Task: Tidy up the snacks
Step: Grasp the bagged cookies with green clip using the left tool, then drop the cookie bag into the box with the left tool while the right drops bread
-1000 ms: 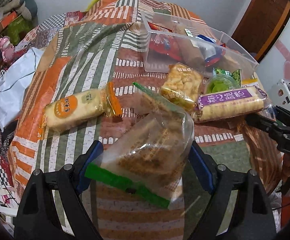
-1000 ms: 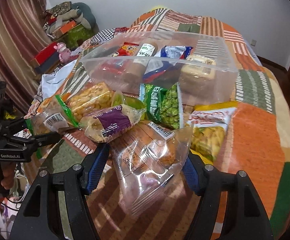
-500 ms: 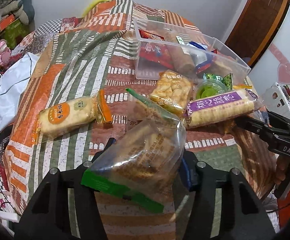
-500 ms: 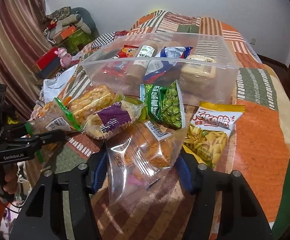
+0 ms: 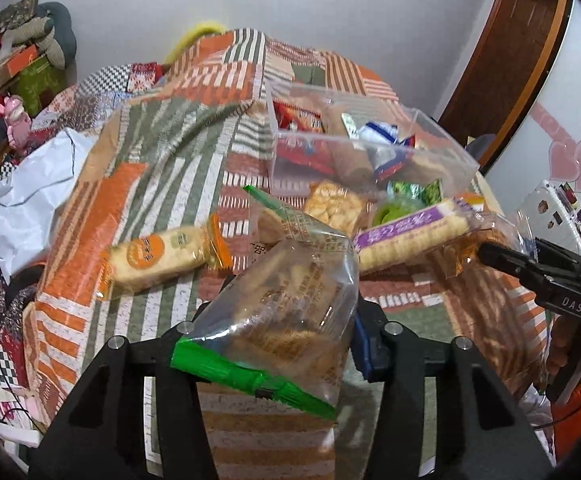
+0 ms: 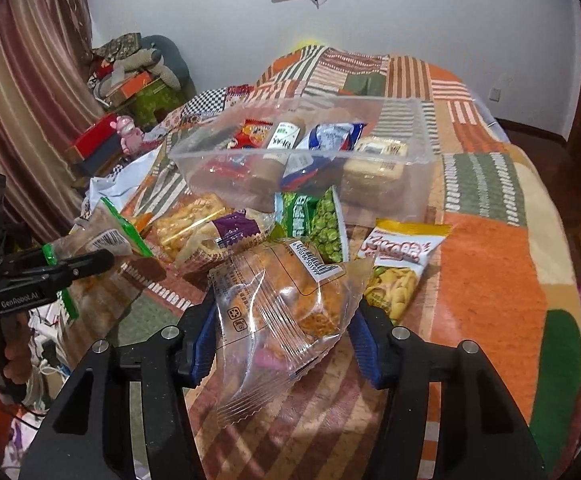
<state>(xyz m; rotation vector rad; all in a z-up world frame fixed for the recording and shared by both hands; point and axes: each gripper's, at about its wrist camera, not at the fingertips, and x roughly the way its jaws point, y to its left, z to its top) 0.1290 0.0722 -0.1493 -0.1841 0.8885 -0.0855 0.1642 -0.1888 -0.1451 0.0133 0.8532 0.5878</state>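
Observation:
My left gripper (image 5: 286, 320) is shut on a clear biscuit bag with green end seals (image 5: 286, 304), held above the patchwork quilt. My right gripper (image 6: 282, 332) is shut on a clear bag with an orange-brown pastry (image 6: 290, 304), also lifted. A clear plastic bin (image 6: 422, 152) with several snacks inside sits behind; it also shows in the left wrist view (image 5: 442, 148). In front of it lie a purple-label cracker pack (image 6: 230, 232), a green pea bag (image 6: 322, 224), a yellow chip bag (image 6: 398, 268) and an orange-label cracker pack (image 5: 158, 256).
The quilt-covered bed (image 6: 490, 280) fills both views. A white plastic bag (image 5: 30, 196) lies at the left edge. Boxes and a pink toy (image 6: 128, 134) sit by the curtain. A wooden door (image 5: 506, 60) stands at the right.
Both grippers closed on their bags and lifted them; each view has risen and pulled back from the snack pile.

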